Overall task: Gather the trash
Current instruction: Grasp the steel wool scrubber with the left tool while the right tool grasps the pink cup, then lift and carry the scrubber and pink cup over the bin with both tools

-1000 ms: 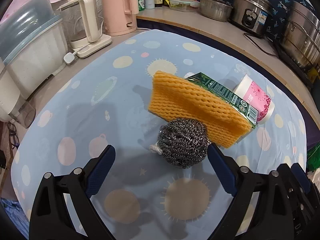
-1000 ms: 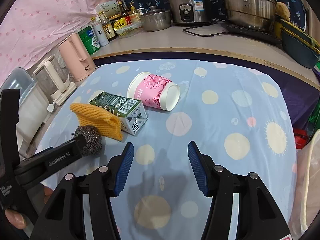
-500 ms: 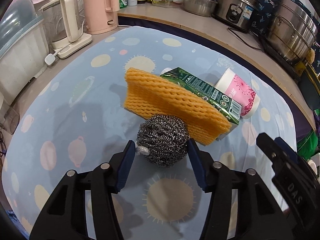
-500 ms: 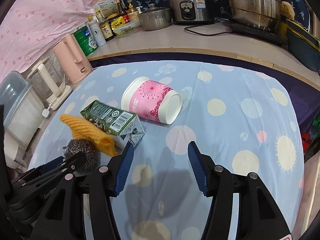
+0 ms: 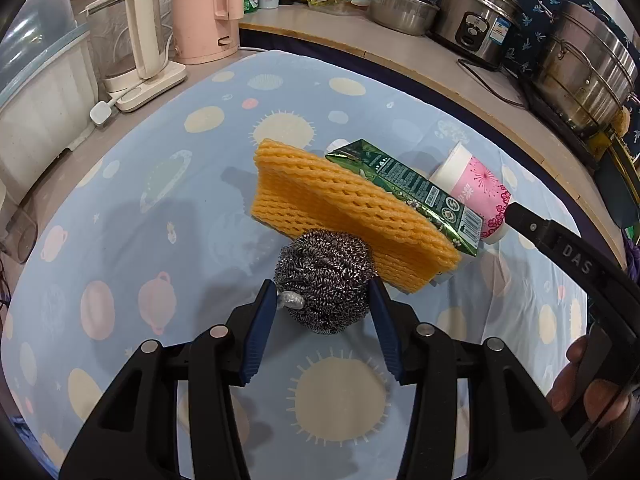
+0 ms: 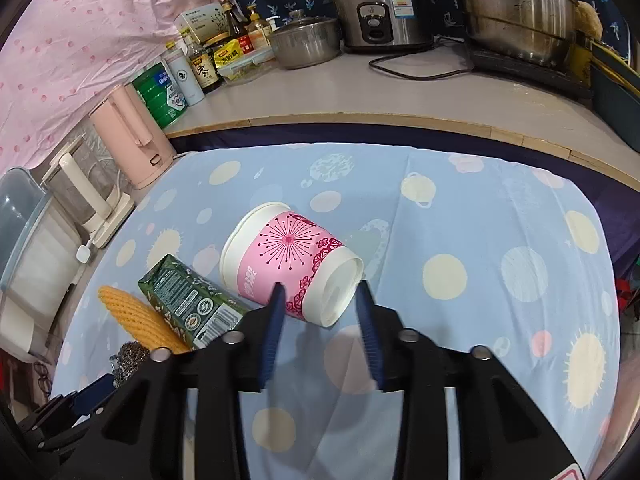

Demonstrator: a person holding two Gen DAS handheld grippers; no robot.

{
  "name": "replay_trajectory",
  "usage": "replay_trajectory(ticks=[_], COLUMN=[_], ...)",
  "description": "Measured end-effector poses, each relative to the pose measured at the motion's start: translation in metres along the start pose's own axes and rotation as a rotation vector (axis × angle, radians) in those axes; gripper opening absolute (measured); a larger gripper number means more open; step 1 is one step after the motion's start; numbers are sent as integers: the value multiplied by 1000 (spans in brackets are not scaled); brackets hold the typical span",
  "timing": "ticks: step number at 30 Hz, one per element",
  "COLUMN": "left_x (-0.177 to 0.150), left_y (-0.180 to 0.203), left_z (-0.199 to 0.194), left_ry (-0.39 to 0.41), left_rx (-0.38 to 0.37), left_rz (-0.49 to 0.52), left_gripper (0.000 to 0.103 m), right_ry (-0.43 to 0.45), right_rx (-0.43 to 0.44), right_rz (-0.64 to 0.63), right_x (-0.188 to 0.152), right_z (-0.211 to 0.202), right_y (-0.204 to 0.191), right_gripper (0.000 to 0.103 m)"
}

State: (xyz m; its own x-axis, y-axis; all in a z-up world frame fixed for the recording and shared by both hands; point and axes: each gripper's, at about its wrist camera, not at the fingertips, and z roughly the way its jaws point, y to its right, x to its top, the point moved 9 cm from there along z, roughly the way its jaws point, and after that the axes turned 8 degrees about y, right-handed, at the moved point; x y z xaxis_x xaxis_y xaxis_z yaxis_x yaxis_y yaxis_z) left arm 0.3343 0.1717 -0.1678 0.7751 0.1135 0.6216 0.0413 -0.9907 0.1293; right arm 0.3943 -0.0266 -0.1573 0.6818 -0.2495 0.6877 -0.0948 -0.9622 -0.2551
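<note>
In the left wrist view my left gripper has both blue fingers against the sides of a steel wool ball on the blue tablecloth. Behind the ball lie an orange foam net, a green carton and a pink paper cup on its side. In the right wrist view my right gripper straddles the base end of the pink cup; its fingers stand at the cup's sides, the right one slightly apart. The carton, the net and the steel wool lie to its left.
A pink kettle, a glass kettle and a plastic bin stand at the left. The counter behind holds bottles, a pot, a rice cooker and a large steamer.
My left gripper has narrowed from wide open onto the steel wool ball. My right gripper has moved forward to the pink cup and narrowed around its base.
</note>
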Motion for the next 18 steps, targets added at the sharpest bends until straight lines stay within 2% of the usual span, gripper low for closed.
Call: replay_trajectory(ticks=[2, 5, 10, 18], left_x=[0, 0, 0, -2], left_y=[0, 0, 0, 6], left_z=[0, 0, 0, -17], left_ry=[0, 1, -1, 9], left_rx=[1, 4, 5, -5], left_rz=[2, 6, 5, 10], left_gripper=[45, 45, 45, 40], right_ry=[-13, -14, 13, 79], right_rx=[10, 22, 35, 25], right_rz=[1, 0, -9, 0], right_x=[-1, -3, -3, 5], right_z=[5, 8, -3, -47], right_y=[-1, -4, -7, 2], right_gripper=[12, 8, 6, 2])
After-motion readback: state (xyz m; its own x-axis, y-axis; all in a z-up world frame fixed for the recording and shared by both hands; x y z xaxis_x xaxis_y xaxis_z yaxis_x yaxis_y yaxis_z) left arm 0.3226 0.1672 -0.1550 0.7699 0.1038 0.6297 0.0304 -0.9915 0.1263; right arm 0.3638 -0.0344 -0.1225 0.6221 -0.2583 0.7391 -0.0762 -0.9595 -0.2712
